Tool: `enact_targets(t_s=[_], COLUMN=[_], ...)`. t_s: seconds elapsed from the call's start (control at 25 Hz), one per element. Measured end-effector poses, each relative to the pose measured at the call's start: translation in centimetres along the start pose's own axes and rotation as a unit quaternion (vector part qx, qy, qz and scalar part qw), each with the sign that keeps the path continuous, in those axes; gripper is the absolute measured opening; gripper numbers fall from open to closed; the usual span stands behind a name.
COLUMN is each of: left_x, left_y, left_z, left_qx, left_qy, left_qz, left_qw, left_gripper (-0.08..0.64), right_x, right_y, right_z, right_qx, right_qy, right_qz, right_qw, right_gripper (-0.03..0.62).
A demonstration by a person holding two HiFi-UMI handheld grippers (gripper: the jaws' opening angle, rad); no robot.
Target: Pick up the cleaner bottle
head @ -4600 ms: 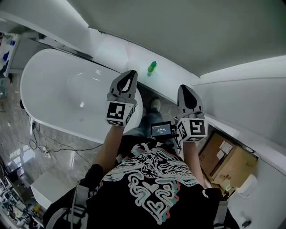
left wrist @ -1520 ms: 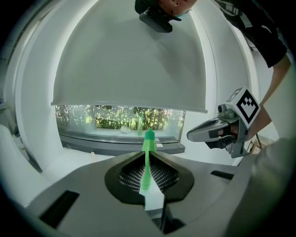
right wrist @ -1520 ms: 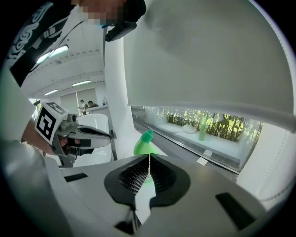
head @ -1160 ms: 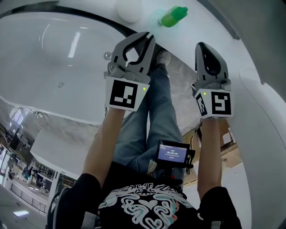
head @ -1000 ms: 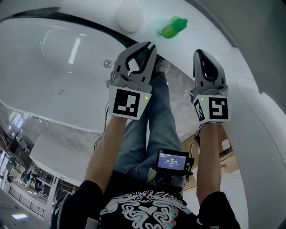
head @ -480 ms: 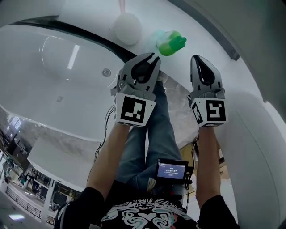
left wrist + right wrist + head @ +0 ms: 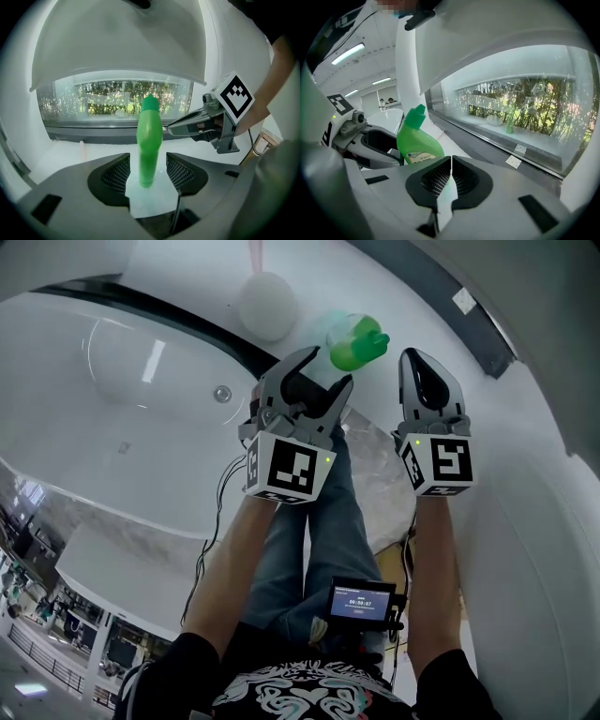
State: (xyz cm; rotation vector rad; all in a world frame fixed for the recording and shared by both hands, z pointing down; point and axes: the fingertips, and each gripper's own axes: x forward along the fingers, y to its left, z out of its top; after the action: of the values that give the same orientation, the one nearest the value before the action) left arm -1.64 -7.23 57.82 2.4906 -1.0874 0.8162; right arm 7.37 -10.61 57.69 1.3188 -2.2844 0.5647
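Observation:
The green cleaner bottle (image 7: 359, 341) stands upright on the white ledge (image 7: 309, 277) behind the bathtub. My left gripper (image 7: 325, 367) is just short of it and to its left. Its jaws have just been opening and now stand open. In the left gripper view the bottle (image 7: 149, 143) lines up with the gap of my left gripper (image 7: 147, 173), and neither pad touches it. My right gripper (image 7: 418, 358) hangs to the right of the bottle, shut on nothing. In the right gripper view its pads meet at my right gripper (image 7: 451, 161), with the bottle (image 7: 418, 140) to the left.
A white bathtub (image 7: 112, 362) fills the left of the head view. A round white object (image 7: 268, 304) sits on the ledge left of the bottle. A wide window (image 7: 525, 108) runs behind the ledge. A small screen device (image 7: 361, 601) hangs at the person's waist.
Both grippers have come down and closer to the bottle. The left gripper's jaws, shut before, now stand apart. The right gripper stays shut.

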Motion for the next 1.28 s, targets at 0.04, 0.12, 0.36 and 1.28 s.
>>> enact_targets(t_s=[0.04,0.12,0.36,1.28], left_x=[0.2,0.7,2.5,7.0], left_y=[0.1,0.4,0.8,0.7], left_z=[0.0,0.2,0.5,-0.4], left_qx=[0.001,0.003,0.015,0.035], left_qy=[0.000,-0.002,-0.001,-0.019], left_qz=[0.003,0.008,0.013,0.017], left_qw=[1.0000,1.0000,0.9998,0.9991], left_gripper=[0.233,0.236,0.239,0.255], right_x=[0.2,0.6,2.1,3.2], right_y=[-0.1,-0.3,-0.8,-2.5], right_z=[-0.1,-0.4,-1.2,-1.3], right_qx=[0.002,0.006,0.020,0.064], right_qy=[0.001,0.005,0.012,-0.010], right_qz=[-0.001,-0.002,0.001,-0.015], right_qw=[1.000,1.000,1.000,0.998], right_gripper=[0.029,0.029,0.029,0.029])
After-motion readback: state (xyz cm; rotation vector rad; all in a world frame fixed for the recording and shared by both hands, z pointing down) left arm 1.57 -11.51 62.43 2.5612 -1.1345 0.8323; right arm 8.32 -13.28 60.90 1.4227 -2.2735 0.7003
